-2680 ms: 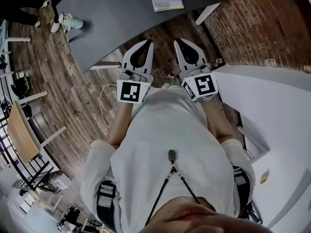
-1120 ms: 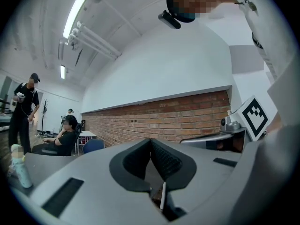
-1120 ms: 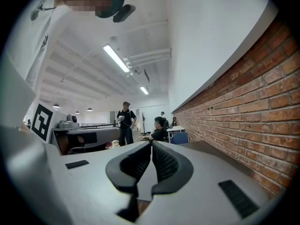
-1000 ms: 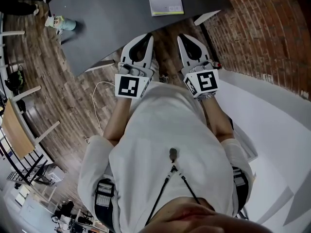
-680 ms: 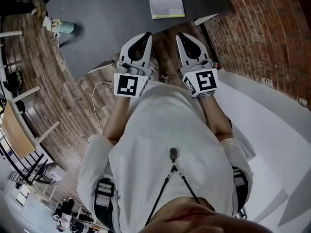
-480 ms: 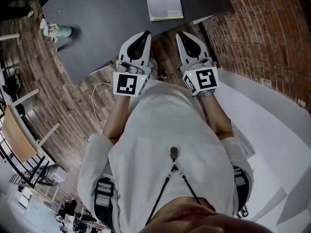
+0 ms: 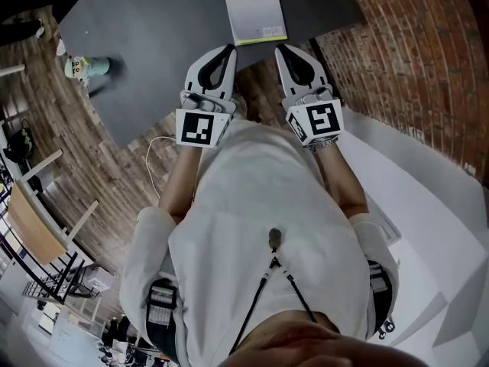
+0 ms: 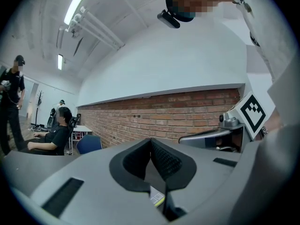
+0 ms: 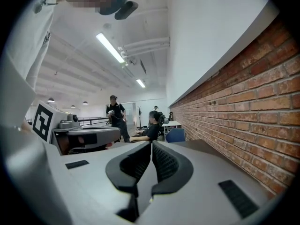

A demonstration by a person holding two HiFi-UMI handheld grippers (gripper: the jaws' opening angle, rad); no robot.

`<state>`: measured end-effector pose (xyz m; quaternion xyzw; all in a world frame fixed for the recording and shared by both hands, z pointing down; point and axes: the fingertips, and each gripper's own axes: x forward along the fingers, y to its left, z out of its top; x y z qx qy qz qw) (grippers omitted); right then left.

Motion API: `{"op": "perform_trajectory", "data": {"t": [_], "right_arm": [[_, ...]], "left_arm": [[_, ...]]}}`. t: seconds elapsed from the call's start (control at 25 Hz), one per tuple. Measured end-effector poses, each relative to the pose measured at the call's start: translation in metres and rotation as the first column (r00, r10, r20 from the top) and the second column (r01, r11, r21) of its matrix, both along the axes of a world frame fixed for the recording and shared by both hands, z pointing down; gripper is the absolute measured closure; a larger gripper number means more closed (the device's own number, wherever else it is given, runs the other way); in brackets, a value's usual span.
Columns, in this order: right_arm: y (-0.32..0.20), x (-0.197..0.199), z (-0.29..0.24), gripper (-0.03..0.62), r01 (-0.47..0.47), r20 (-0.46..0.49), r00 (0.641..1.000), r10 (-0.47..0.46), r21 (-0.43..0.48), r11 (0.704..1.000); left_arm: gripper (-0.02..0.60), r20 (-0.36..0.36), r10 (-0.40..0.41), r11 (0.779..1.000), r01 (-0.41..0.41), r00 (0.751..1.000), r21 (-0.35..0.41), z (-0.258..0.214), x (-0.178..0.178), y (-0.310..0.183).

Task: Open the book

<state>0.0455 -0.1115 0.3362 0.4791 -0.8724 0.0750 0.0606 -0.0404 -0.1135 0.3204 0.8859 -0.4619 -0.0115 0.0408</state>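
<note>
A closed book point(image 7: 254, 11) with a grey cover and a yellow-green strip along its far edge lies flat on the dark grey table point(image 7: 168, 37). My left gripper point(image 7: 228, 50) and right gripper point(image 7: 280, 50) are held side by side at the table's near edge, just short of the book, pointing at it. Both are shut with nothing between the jaws. In the left gripper view the left gripper's pads point(image 8: 151, 143) meet, and a sliver of the book point(image 8: 158, 199) shows below them. In the right gripper view the right gripper's pads point(image 9: 151, 145) also meet.
A brick wall point(image 7: 405, 44) runs along the right, with a white counter point(image 7: 428, 205) beside me. A small pale teal object point(image 7: 85, 67) sits by the table's left edge. A white cable point(image 7: 155, 150) lies on the wood floor. People point(image 9: 117, 114) are far across the room.
Both grippers have moved forward together to the table's near edge. The book now lies much closer to their tips. The jaws have stayed shut.
</note>
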Motion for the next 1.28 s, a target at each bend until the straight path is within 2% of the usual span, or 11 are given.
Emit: {"op": "perform_trajectory", "data": {"t": [0.08,0.24,0.76,1.28], "right_arm": [[-0.013,-0.004,0.002,0.556,-0.003,-0.002,1.000,0.003,-0.002,1.000],[-0.037,-0.013,0.006,0.556,-0.011,-0.013,1.000,0.011,-0.008,1.000],[-0.092,-0.046,0.027,0.556,-0.041,-0.056,0.998,0.039,-0.027,0.999],[-0.115,-0.055,0.080,0.556,-0.055,-0.052,0.997,0.049,-0.127,0.990]], "left_arm": [[0.558,0.000,0.011,1.000,-0.011,1.000,0.001,0.001,-0.002,-0.012],[0.558,-0.048,0.020,1.000,-0.019,0.999,0.020,-0.007,-0.007,-0.037],[0.558,-0.049,0.043,0.999,-0.043,0.998,0.011,0.009,-0.047,-0.090],[0.558,-0.031,0.086,0.995,-0.088,0.996,-0.046,0.046,-0.042,-0.103]]}}
